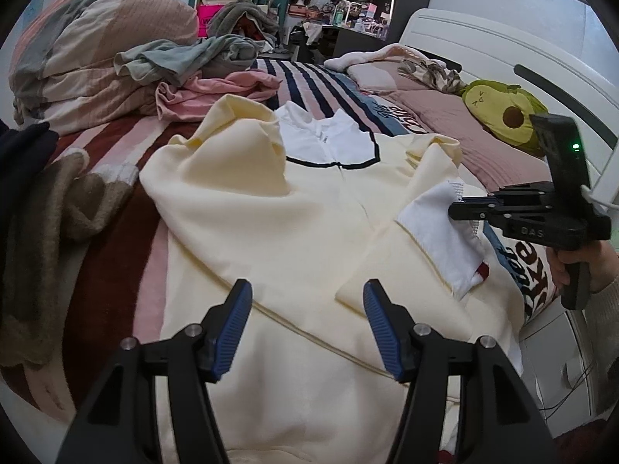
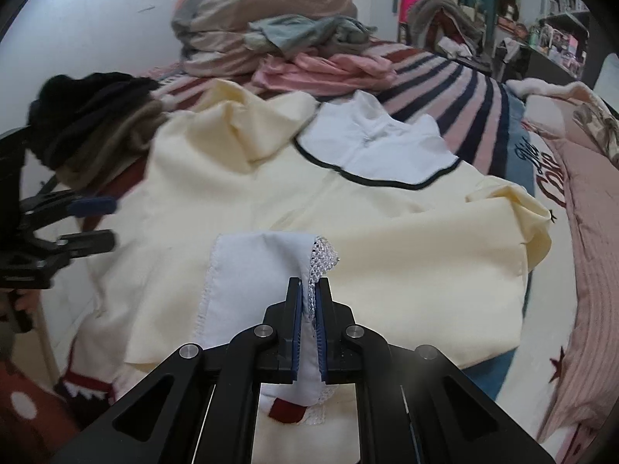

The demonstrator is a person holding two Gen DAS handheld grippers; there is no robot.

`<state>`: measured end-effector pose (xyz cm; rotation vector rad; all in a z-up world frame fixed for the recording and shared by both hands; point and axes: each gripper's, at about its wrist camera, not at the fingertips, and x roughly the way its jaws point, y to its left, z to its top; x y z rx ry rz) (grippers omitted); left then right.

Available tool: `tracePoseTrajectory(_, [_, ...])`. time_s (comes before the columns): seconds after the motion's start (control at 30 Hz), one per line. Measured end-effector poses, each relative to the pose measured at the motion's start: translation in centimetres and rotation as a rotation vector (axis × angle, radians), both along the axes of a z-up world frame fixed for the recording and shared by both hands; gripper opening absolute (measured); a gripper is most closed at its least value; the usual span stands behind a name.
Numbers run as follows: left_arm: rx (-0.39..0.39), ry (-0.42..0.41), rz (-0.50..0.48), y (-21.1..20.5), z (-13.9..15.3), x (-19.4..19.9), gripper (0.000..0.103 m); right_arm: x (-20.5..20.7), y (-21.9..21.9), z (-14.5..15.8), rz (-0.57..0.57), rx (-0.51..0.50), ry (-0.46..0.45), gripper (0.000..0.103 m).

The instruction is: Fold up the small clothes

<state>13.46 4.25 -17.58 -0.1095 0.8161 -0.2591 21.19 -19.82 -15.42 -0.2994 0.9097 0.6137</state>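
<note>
A cream garment [image 1: 271,232] with a white, black-trimmed collar [image 1: 325,143] lies spread on the striped bed cover [image 1: 116,270]. Its lower right corner is turned up, showing the white lining [image 1: 437,239] with a mesh edge and a red tag [image 1: 482,270]. My right gripper [image 2: 309,282] is shut on that white lining edge [image 2: 255,270] and holds it raised above the cream garment [image 2: 387,270]; from the left wrist view it [image 1: 458,207] comes in from the right, held by a hand [image 1: 561,266]. My left gripper [image 1: 307,286] hovers open over the garment's front hem, with nothing pressed between its blue pads [image 1: 236,324]. In the right wrist view it [image 2: 104,220] shows at the left edge.
A pink garment [image 1: 216,92] and a grey-green one [image 1: 174,58] lie crumpled beyond the collar, before a rolled quilt [image 1: 89,38]. A brown and dark clothes pile [image 1: 46,212] sits at left. An avocado plush [image 1: 503,116] and the white headboard [image 1: 483,42] are at right.
</note>
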Motion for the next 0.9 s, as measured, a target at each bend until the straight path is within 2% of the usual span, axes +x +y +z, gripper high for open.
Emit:
tracePoseTrajectory(0.13, [0.009, 0.017, 0.004, -0.2, -0.6, 0.7, 0.056, 1.5, -0.3, -1.6, -0.008, -0.023, 0.051, 0.003])
tracePoseTrajectory(0.27, [0.012, 0.032, -0.002, -0.6, -1.0, 1.0, 0.058, 1.7, -0.3, -3.2, -0.009, -0.027, 0.097, 0.009])
tracePoseTrajectory(0.37, [0.017, 0.027, -0.009, -0.9, -0.8, 0.7, 0.059, 1.1, -1.3, -2.8, -0.034, 0.001, 0.1, 0.027])
tracePoseTrajectory(0.4, [0.018, 0.023, -0.01, -0.9, -0.6, 0.5, 0.06, 0.6, -1.8, -2.4, -0.04, 0.026, 0.104, 0.028])
tracePoseTrajectory(0.5, [0.019, 0.015, -0.009, -0.7, -0.2, 0.0, 0.062, -1.5, -3.7, -0.9, -0.057, 0.097, 0.114, 0.031])
tracePoseTrajectory(0.6, [0.014, 0.009, -0.014, -0.7, 0.2, -0.8, 0.062, -4.7, -5.6, -0.8, -0.057, 0.142, 0.167, 0.036])
tracePoseTrajectory(0.73, [0.011, 0.014, -0.024, -1.3, 0.3, -1.6, 0.062, -8.9, -8.0, -2.6, -0.061, 0.162, 0.265, 0.036])
tracePoseTrajectory(0.9, [0.014, 0.02, -0.038, -2.1, 0.4, -2.4, 0.062, -12.7, -10.2, -5.7, -0.152, 0.188, 0.383, 0.038])
